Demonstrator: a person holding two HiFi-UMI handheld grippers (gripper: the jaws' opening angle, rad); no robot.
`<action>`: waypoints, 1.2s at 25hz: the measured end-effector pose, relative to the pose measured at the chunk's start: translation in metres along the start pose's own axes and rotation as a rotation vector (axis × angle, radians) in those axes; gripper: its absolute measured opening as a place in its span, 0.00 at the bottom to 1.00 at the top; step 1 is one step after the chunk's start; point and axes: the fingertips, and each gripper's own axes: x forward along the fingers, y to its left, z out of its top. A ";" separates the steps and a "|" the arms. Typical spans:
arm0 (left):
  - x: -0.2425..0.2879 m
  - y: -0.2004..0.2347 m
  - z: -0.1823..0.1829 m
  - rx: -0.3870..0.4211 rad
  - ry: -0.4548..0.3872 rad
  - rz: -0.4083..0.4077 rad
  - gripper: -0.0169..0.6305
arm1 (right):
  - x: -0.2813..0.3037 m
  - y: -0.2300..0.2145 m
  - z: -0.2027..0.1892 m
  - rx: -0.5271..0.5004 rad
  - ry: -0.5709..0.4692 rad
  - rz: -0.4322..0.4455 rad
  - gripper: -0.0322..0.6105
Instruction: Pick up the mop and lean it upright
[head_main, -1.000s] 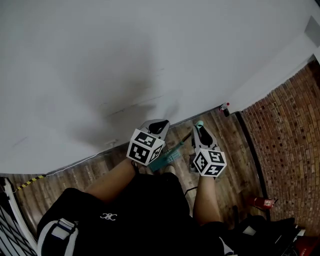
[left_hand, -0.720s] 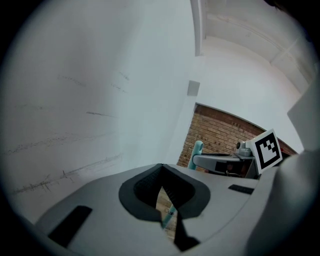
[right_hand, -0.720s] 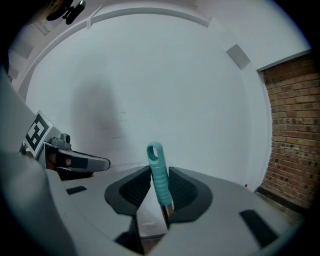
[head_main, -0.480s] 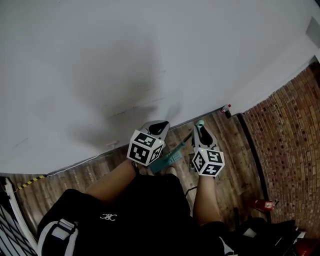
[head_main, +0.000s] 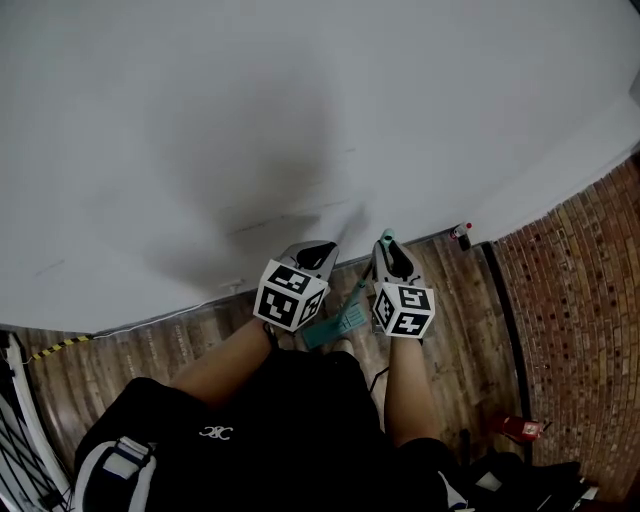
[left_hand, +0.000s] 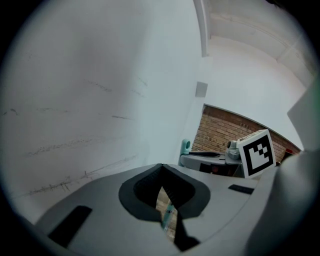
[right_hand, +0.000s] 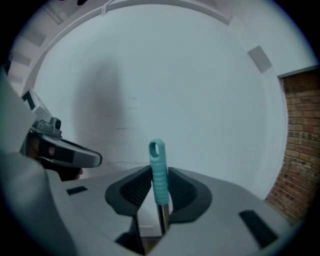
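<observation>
Two grippers work low centre: right gripper (right_hand: 159, 178) pinches the mop (right_hand: 158, 162) top to steady it toward the wall (head_main: 300, 120); left gripper (left_hand: 161, 172) idles, jaws pressed together.

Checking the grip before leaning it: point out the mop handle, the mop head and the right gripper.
mop handle (right_hand: 160, 187): right gripper view, ribbed teal grip.
mop head (head_main: 328, 326): head view, teal plate.
right gripper (right_hand: 159, 169): right gripper view, midway between its fingertips, shut on the handle.

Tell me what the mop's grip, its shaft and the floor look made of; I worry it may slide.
Mop grip: teal, ribbed, matte, likely plastic or rubber.
Mop shaft: shiny grey, probably metal.
Floor: brown planks, wood or wood-look laminate.
</observation>
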 end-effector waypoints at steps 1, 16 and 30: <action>-0.002 0.002 0.000 -0.003 -0.002 0.008 0.02 | 0.007 0.003 0.001 -0.010 0.007 0.008 0.23; -0.041 0.039 0.002 -0.036 -0.053 0.116 0.02 | 0.090 0.058 0.002 -0.093 0.095 0.117 0.22; -0.061 0.053 0.005 -0.042 -0.089 0.134 0.02 | 0.100 0.061 -0.041 0.068 0.163 0.194 0.52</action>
